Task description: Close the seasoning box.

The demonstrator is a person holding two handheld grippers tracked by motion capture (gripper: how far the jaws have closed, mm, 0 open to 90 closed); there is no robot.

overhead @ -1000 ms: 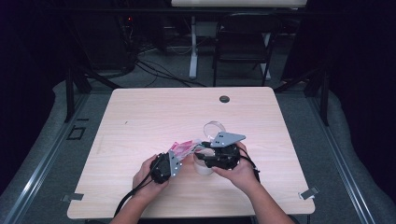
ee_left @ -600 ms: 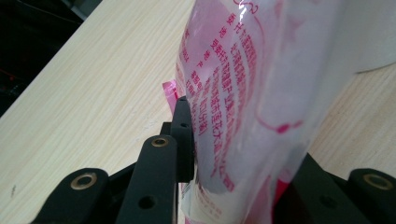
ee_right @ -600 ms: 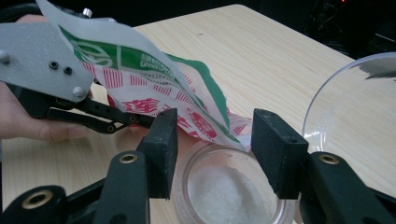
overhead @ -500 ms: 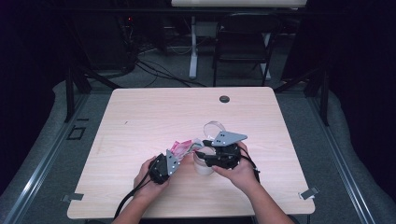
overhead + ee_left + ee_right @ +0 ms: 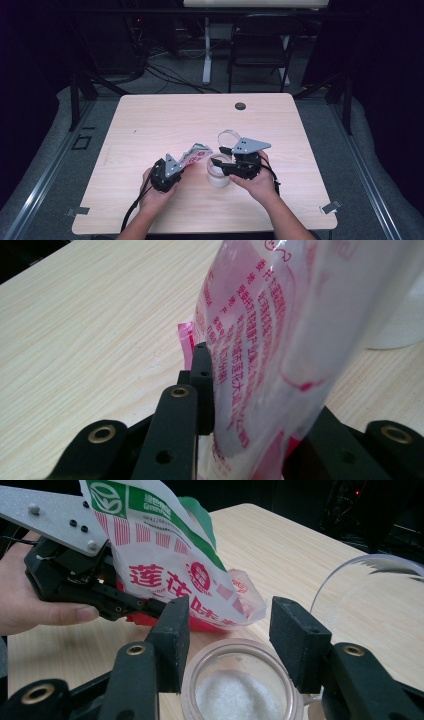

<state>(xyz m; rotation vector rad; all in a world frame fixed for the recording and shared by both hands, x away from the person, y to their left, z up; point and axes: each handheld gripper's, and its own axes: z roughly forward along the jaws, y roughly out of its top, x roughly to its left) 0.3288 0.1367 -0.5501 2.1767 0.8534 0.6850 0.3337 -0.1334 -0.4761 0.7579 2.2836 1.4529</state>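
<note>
My left gripper [image 5: 175, 167] is shut on a red, white and green printed plastic bag [image 5: 197, 152], and its jaws have just been closing further on it. The bag [image 5: 270, 340] runs up between the pads, hiding the right jaw. Its open end [image 5: 165, 555] hangs tilted just above and behind a clear jar [image 5: 240, 690] with white powder inside. My right gripper [image 5: 230, 625] is shut on the jar's neck, one pad on each side. On the table, the jar [image 5: 218, 177] stands at the middle front, between both hands.
A clear round lid [image 5: 227, 136] sits just behind the jar, close to the right jaw [image 5: 370, 595]. The light wooden table [image 5: 150, 120] has a black round grommet [image 5: 240, 106] near its far edge. A chair [image 5: 260, 45] and cables lie beyond.
The left gripper and bag have shifted slightly, bringing the bag's end nearer the jar. The right gripper and jar have stayed put.
</note>
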